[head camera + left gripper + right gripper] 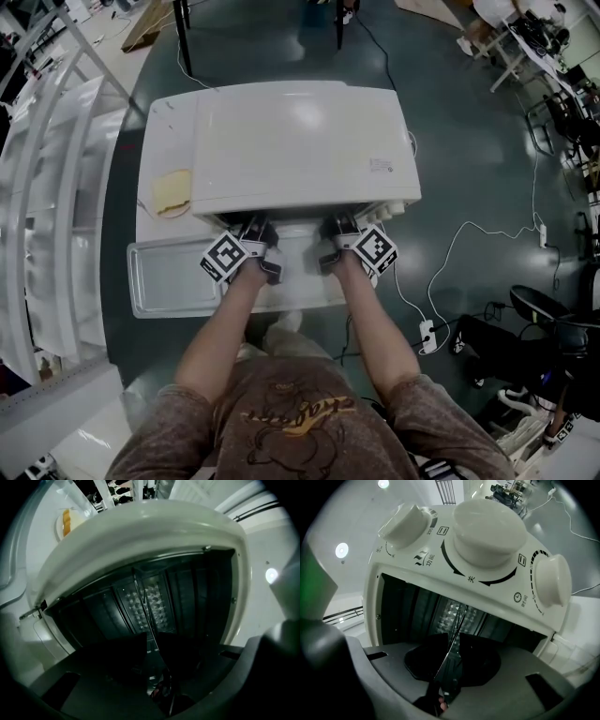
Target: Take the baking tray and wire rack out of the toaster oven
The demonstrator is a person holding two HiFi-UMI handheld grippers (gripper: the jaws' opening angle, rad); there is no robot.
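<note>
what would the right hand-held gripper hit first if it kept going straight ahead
The right hand-held gripper points into the open toaster oven. First in line is the thin metal edge between its jaws, tray or rack, I cannot tell; behind it, the oven's patterned back wall.

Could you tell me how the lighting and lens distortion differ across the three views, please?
Head view: even light, with a soft glare patch on the white toaster oven. Left gripper view: strong fisheye bowing; the oven cavity is underexposed, nearly black. Right gripper view: the same bowing; the knobs are brightly lit, and a round light flares.
</note>
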